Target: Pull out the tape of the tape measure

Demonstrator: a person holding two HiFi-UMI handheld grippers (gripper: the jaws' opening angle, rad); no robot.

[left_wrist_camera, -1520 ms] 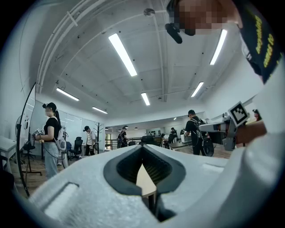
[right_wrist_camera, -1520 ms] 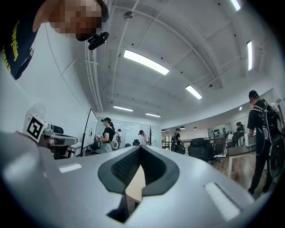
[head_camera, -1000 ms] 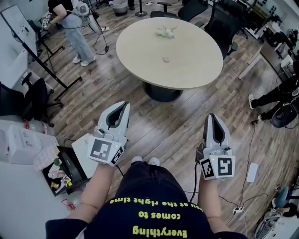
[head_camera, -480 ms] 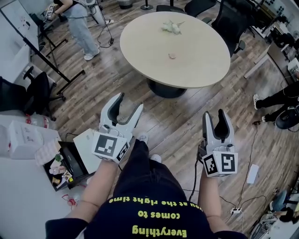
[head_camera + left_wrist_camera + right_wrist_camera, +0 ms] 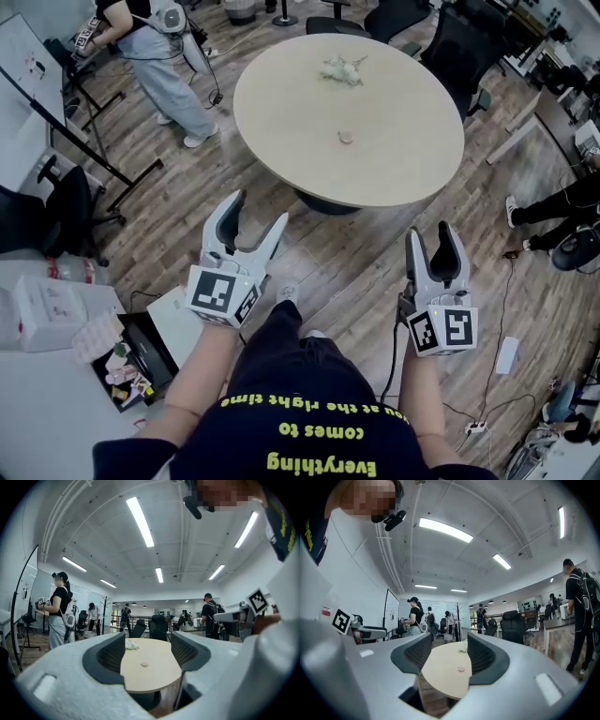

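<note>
Head view shows the left gripper and right gripper opening, both empty, well apart from the table. A small round thing on it, probably the tape measure, lies untouched; nothing is done yet.

The table is beige, the plank floor brown, the shirt dark with yellow lettering

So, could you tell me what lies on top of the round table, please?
The round table holds a small round object near its middle and a pale crumpled thing toward its far edge. Both are too small to identify; nothing covers the top.
</note>
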